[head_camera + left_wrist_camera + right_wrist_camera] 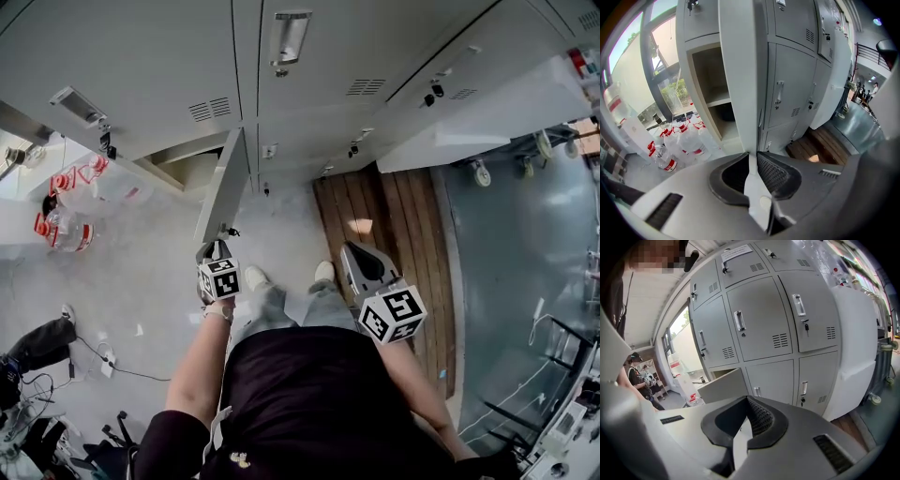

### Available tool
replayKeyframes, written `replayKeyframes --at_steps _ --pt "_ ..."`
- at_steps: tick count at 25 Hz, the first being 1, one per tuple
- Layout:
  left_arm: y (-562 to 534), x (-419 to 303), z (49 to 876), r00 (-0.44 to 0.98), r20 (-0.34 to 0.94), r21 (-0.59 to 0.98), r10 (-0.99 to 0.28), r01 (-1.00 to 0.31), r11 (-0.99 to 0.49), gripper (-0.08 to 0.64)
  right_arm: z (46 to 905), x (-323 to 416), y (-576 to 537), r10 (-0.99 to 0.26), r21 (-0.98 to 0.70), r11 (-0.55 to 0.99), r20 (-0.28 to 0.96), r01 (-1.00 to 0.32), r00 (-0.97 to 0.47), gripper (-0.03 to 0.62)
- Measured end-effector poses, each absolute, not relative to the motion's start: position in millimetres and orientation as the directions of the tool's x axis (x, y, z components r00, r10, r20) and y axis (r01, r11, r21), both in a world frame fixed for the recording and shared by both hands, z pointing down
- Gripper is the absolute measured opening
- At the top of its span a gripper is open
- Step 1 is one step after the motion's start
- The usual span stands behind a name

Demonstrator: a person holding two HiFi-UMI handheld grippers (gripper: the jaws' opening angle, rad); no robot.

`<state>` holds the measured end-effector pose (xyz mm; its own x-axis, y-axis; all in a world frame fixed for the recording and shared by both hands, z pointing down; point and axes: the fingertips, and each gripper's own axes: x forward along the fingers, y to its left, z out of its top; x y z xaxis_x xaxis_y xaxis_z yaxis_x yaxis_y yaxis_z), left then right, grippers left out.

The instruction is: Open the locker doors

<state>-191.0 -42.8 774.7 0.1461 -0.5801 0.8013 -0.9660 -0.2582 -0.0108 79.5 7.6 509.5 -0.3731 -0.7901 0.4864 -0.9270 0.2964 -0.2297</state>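
A bank of grey lockers (169,66) fills the wall ahead. One lower locker door (225,183) stands swung out edge-on toward me. My left gripper (214,247) is shut on the free edge of that door (740,70), which runs straight down between the pads of the left gripper (752,159). The open compartment (710,93) behind it shows a bare shelf. My right gripper (351,247) hovers to the right of the door, apart from it, shut with nothing held. In the right gripper view the right gripper (746,405) faces closed locker doors (764,324) and the open door (724,385).
Large water bottles (66,230) sit on the floor left of the lockers. A wooden platform (394,216) lies at the lockers' foot on the right, beside a white cabinet (487,122). Cables and gear (37,375) clutter the lower left. A person (635,371) stands at far left.
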Motion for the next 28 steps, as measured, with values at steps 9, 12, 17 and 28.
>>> replayKeyframes --at_steps 9,12,17,28 --pt "-15.9 -127.0 774.2 0.194 0.809 0.008 -0.554 -0.947 -0.320 0.066 512.8 133.7 25.0 -0.801 -0.243 0.247 0.494 -0.938 -0.338 0.026" --pt "-11.7 -106.3 773.1 0.205 0.809 0.020 -0.551 -0.946 -0.323 0.053 513.6 150.1 30.3 -0.803 -0.244 0.236 0.497 -0.941 -0.330 0.026" --pt "-8.4 -73.8 771.8 0.234 0.811 0.044 -0.537 -0.938 -0.343 0.043 514.4 174.9 37.0 -0.809 -0.246 0.215 0.498 -0.945 -0.313 0.026" --pt "-13.7 -12.8 767.5 0.289 0.797 0.072 -0.531 -0.918 -0.391 0.043 515.1 221.2 52.1 -0.822 -0.244 0.169 0.500 -0.955 -0.273 0.026"
